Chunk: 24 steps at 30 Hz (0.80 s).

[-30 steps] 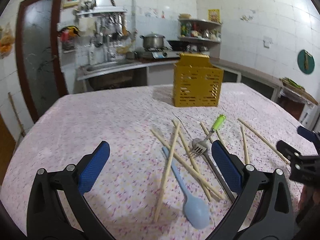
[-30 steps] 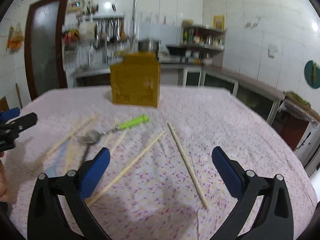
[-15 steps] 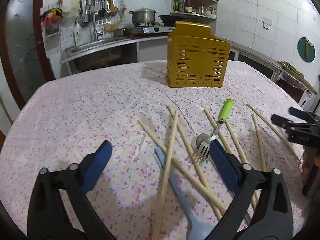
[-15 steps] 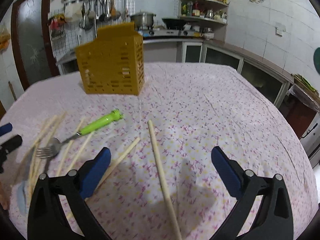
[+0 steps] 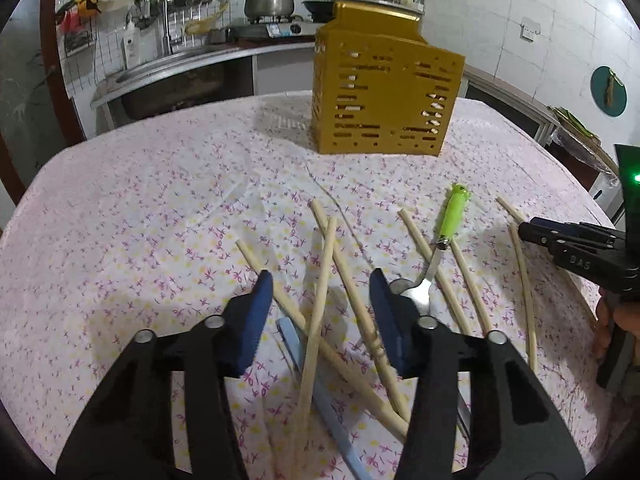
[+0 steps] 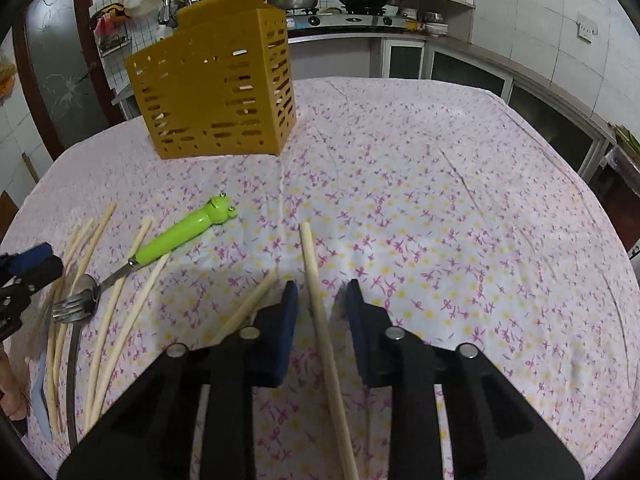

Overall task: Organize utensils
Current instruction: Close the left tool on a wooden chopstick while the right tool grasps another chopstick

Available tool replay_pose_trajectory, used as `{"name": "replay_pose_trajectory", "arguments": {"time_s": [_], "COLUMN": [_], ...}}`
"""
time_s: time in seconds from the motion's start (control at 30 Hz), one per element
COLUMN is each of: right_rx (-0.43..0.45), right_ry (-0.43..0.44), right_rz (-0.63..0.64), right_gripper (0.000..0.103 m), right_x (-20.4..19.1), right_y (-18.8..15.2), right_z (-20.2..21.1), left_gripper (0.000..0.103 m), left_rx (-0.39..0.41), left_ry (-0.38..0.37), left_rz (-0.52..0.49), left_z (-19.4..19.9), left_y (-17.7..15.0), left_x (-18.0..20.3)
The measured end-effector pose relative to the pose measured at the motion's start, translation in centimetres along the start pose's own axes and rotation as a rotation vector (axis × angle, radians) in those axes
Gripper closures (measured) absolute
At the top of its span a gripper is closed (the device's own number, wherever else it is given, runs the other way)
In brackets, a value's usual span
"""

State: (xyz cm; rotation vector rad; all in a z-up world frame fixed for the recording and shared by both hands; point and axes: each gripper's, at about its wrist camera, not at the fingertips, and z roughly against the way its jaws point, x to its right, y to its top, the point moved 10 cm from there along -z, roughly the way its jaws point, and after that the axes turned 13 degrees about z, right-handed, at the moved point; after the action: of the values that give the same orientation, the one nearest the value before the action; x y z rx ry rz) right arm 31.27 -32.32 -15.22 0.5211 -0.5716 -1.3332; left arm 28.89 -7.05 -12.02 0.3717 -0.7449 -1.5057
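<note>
Left wrist view shows the left gripper (image 5: 320,300) closing around crossed chopsticks (image 5: 320,292), pads not yet touching, while right wrist view shows the right gripper (image 6: 318,300) narrowing on one chopstick (image 6: 316,292), ungripped; fork (image 6: 132,260) and all else remain outside the far holder (image 6: 212,84)

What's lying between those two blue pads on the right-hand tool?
One wooden chopstick runs lengthwise between the right gripper, whose jaws have just been closing; a gap remains either side, shown in the right wrist view.
</note>
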Motion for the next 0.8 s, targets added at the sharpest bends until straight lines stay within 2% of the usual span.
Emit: {"name": "replay_pose_trajectory", "arguments": {"time_s": [0.1,0.2,0.3,0.37,0.47,0.8], "right_rx": [-0.007,-0.013,-0.024,-0.028,-0.035,-0.039], "right_ry": [-0.005,-0.01,-0.012,-0.007,-0.009,-0.01], "right_rz": [0.016,0.038,0.046,0.046,0.043,0.06], "right_gripper": [0.083,0.087,0.087,0.087,0.087,0.09], "right_x": [0.0,-0.2,-0.3,-0.3,-0.2,-0.5], "right_y": [0.0,0.1,0.4,0.6,0.9,0.8], "right_z": [-0.2,-0.4,-0.8,-1.0,-1.2,-1.1], "left_gripper": [0.065,0.067,0.07,0.075,0.076,0.077], "left_rx": [-0.034,-0.05,-0.063,-0.1,-0.125,-0.146], "left_ry": [0.009,0.018,0.005,-0.012,-0.034,-0.026], "left_rz": [0.002,0.004,0.004,0.027,0.051,0.005], "left_z": [-1.0,-1.7,-2.1,-2.8,-3.2,-4.0], "left_y": [-0.2,-0.1,0.2,0.2,0.1,0.1], "left_x": [-0.1,-0.1,0.2,0.3,0.3,1.1]}}
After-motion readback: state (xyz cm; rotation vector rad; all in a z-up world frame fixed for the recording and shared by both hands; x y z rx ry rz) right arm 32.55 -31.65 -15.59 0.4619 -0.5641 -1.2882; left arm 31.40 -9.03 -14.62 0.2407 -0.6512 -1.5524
